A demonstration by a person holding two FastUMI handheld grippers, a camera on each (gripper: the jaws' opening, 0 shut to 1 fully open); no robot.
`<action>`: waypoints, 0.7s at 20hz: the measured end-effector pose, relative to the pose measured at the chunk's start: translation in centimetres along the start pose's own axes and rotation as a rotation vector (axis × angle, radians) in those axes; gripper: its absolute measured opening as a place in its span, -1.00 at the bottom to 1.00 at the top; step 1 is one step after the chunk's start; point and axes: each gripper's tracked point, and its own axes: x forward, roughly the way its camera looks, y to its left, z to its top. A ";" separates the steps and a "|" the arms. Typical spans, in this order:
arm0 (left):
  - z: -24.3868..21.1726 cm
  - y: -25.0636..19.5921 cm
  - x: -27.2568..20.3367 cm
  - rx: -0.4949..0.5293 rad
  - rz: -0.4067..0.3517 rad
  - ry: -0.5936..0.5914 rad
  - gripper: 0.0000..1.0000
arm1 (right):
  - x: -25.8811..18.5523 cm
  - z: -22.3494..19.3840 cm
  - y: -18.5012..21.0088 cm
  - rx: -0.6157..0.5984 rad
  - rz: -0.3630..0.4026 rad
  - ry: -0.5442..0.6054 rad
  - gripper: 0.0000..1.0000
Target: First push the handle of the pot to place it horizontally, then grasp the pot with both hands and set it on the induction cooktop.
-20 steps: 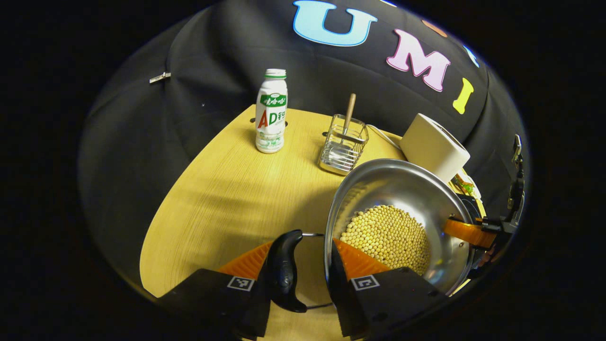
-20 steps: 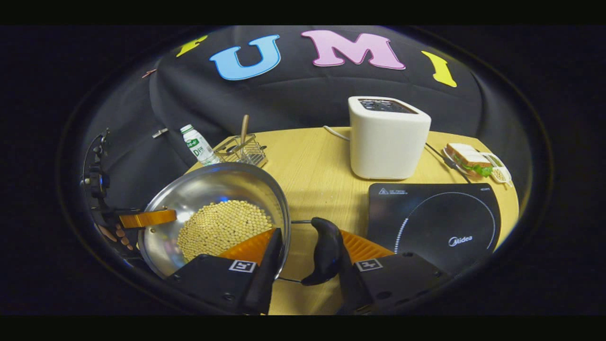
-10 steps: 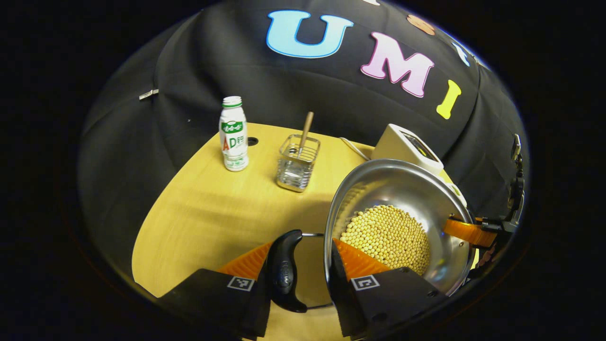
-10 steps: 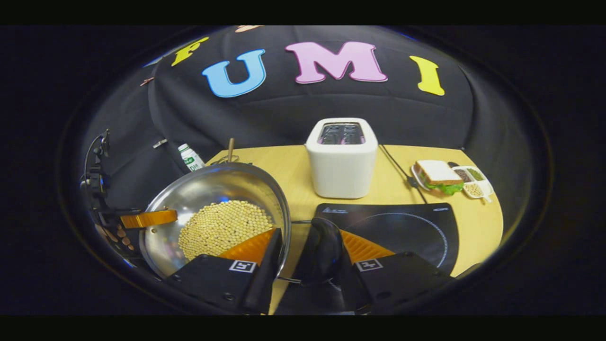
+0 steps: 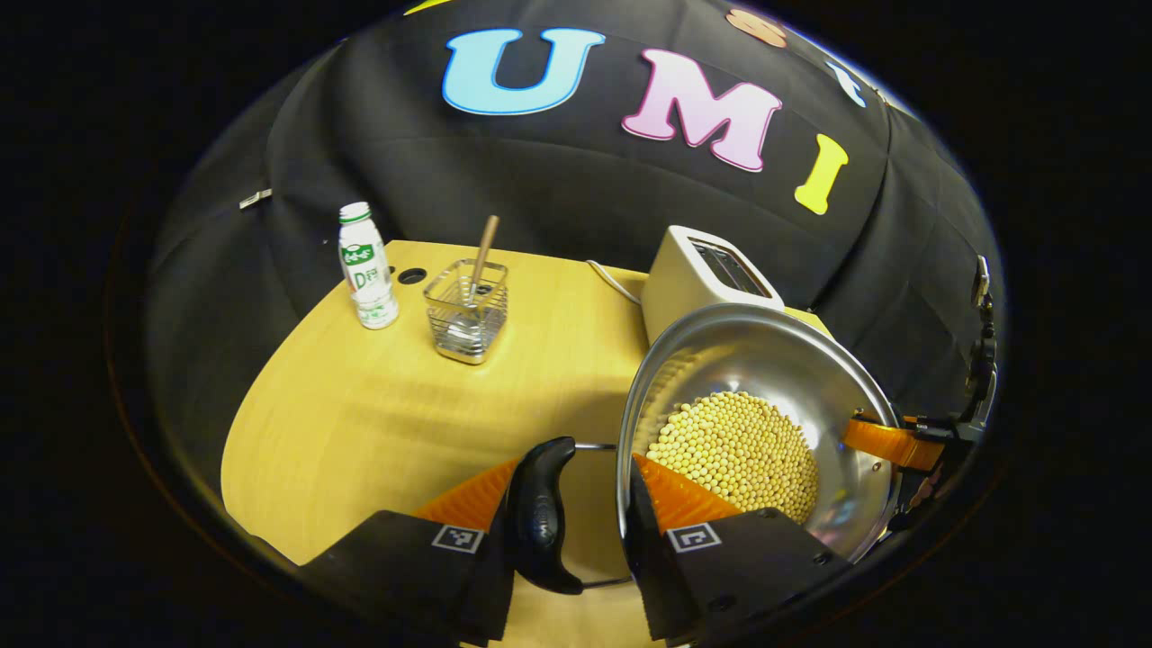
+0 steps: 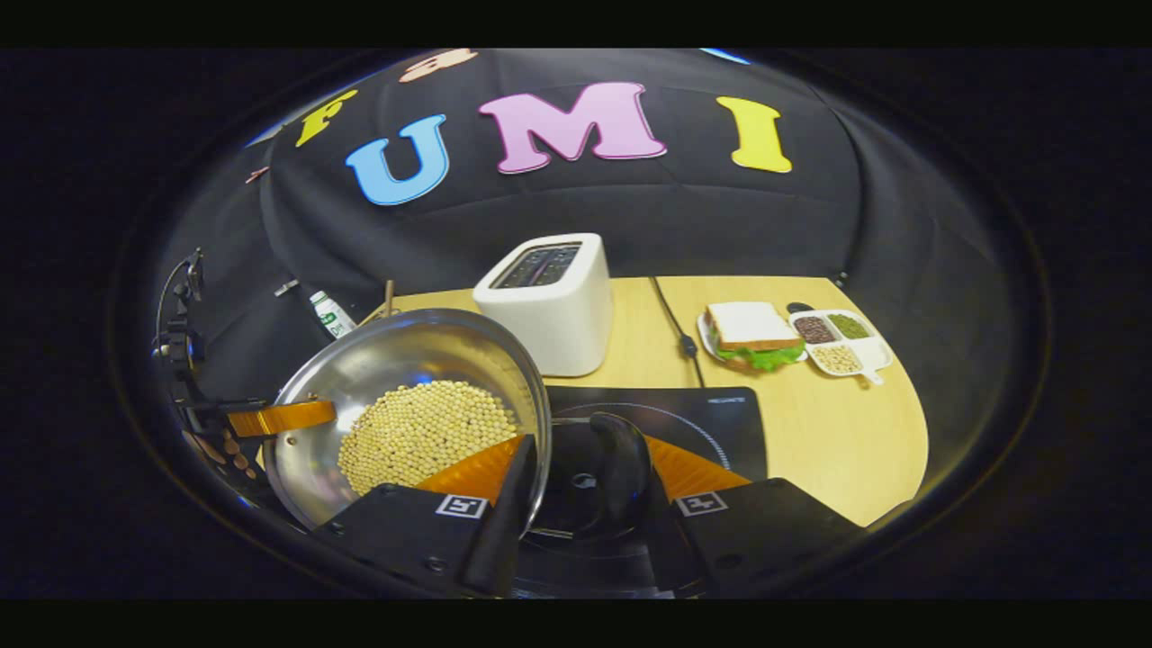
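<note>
A steel pot point(image 5: 765, 360) holding soybeans point(image 5: 733, 450) hangs above the table, held from both sides. In the left gripper view my left gripper point(image 5: 576, 504) is shut on the pot's side, one finger outside its black handle point(image 5: 540, 513) and the other inside the rim. In the right gripper view my right gripper point(image 6: 576, 477) is shut the same way on the opposite black handle point(image 6: 621, 459) of the pot point(image 6: 405, 360). The black induction cooktop point(image 6: 711, 414) lies just below that handle and to its right. Across the pot, each view shows the other gripper's finger point(image 5: 891, 443) point(image 6: 279, 416).
A white toaster point(image 6: 544, 301) stands right behind the cooktop, its cable point(image 6: 675, 324) running back. A sandwich plate point(image 6: 751, 333) and a divided dish point(image 6: 837, 342) sit at the far right. A drink bottle point(image 5: 366, 265) and a wire basket point(image 5: 466, 310) stand far left on the wooden table point(image 5: 360, 423).
Both grippers have carried the pot to the right. The cooktop has slid from the right of the right gripper view to beneath the handle there; bottle and basket have receded leftwards.
</note>
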 end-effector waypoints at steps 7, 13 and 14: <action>-0.7 -5.8 2.0 0.024 -0.036 0.016 0.17 | -1.1 -0.5 -6.0 0.032 -0.045 0.000 0.21; -1.0 -9.0 3.8 0.045 -0.062 0.028 0.18 | -1.2 -0.8 -9.4 0.062 -0.080 0.004 0.21; -1.2 -9.3 4.2 0.047 -0.067 0.031 0.18 | -1.0 -1.0 -9.9 0.066 -0.086 0.005 0.21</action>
